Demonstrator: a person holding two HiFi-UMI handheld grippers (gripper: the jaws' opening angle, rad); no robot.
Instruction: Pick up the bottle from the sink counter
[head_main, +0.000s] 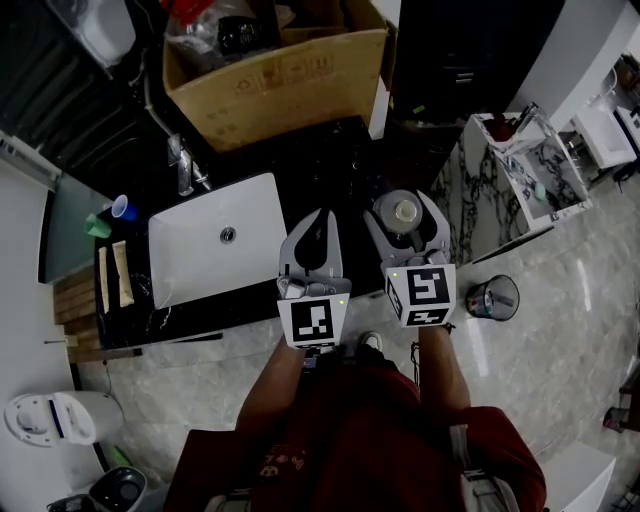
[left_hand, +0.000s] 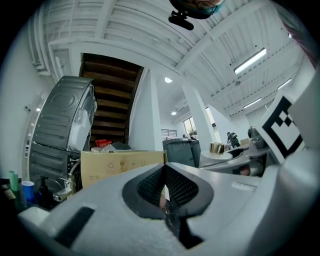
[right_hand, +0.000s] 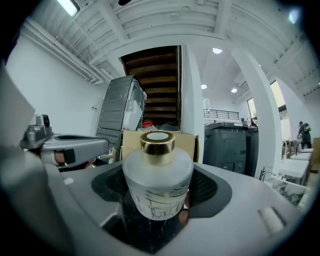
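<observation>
The bottle is squat frosted glass with a gold collar and a drawing printed on its side. It stands upright between the jaws of my right gripper, whose pads press on both its sides in the right gripper view, just over the black counter. Whether its base touches the counter I cannot tell. My left gripper hovers beside it on the left, over the counter's front part by the sink, its jaws shut with nothing in them.
A white rectangular sink with a chrome faucet lies left of the grippers. A large cardboard box stands at the counter's back. A blue cup sits far left. On the floor at right stands a small bin.
</observation>
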